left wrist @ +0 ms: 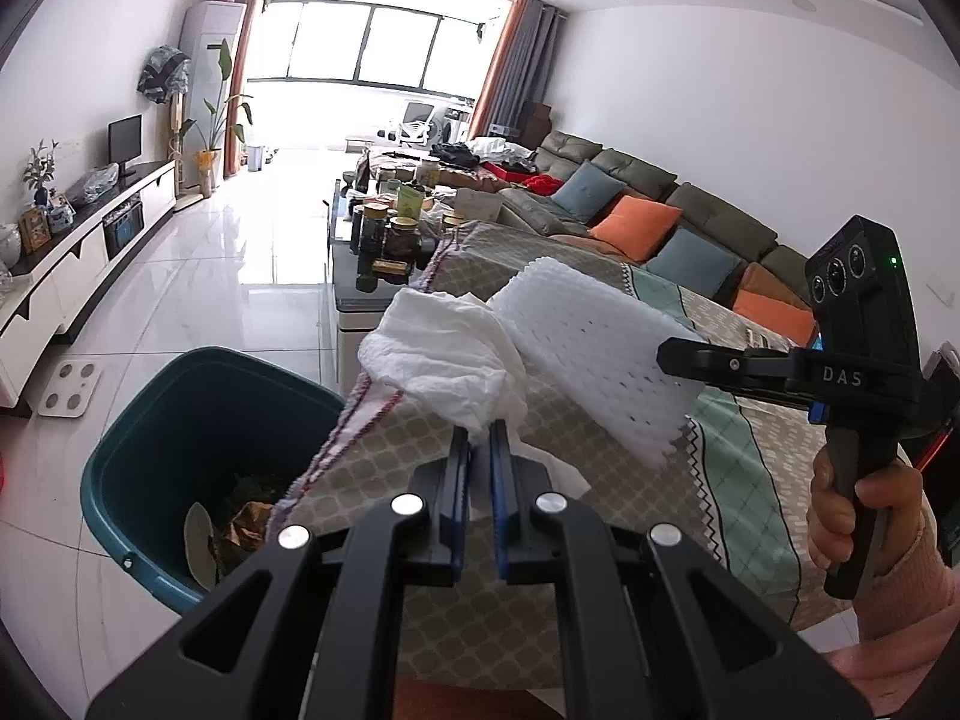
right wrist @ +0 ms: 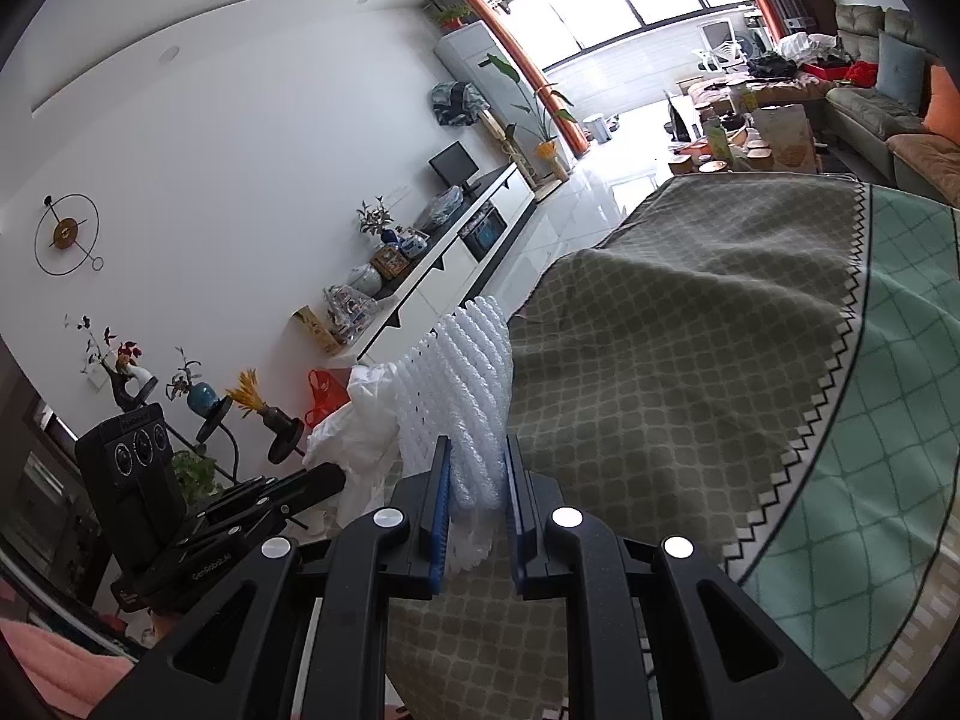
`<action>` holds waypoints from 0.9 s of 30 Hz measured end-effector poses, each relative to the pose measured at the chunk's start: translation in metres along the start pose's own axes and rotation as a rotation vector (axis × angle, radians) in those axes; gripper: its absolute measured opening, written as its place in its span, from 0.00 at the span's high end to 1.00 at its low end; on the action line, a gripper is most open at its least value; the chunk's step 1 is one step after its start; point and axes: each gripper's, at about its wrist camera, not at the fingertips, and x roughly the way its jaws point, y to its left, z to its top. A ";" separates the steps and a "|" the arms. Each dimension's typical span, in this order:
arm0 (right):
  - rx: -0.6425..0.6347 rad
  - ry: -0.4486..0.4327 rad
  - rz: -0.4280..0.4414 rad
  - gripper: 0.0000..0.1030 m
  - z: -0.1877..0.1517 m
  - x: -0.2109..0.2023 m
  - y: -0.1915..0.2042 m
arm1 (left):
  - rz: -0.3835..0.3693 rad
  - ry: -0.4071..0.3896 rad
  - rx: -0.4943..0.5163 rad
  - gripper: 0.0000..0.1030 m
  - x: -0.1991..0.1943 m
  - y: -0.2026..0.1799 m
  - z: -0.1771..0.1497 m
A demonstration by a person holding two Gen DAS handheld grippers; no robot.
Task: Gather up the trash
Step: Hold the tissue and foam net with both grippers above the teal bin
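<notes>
The tissue [left wrist: 444,354] looked like soft, crumpled paper, and the foam net [left wrist: 594,354] like white, bumpy plastic mesh. The tablecloth [left wrist: 600,516] was matt woven cloth. The bin [left wrist: 150,420] was smooth teal plastic, and the floor tiles [left wrist: 198,276] shone glossy.

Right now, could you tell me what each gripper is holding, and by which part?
The left gripper pinches a crumpled white tissue by its lower end. The right gripper clamps a white foam net by its near end.

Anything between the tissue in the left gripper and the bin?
Nothing visible. The crumpled tissue hangs in the left gripper above the patterned tablecloth's edge; the teal trash bin stands open on the floor, lower left.
</notes>
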 end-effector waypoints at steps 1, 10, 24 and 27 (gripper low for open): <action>-0.003 0.003 0.002 0.84 0.000 0.002 0.001 | 0.002 -0.001 -0.001 0.92 -0.001 0.002 0.001; -0.020 0.020 0.015 0.84 0.002 0.012 0.007 | 0.025 -0.010 -0.013 0.92 -0.004 0.011 0.002; -0.035 0.037 0.033 0.84 0.010 0.028 0.017 | 0.059 -0.021 -0.036 0.92 -0.009 0.025 -0.002; -0.037 0.041 0.037 0.84 0.012 0.031 0.018 | 0.066 -0.021 -0.042 0.92 -0.008 0.027 -0.003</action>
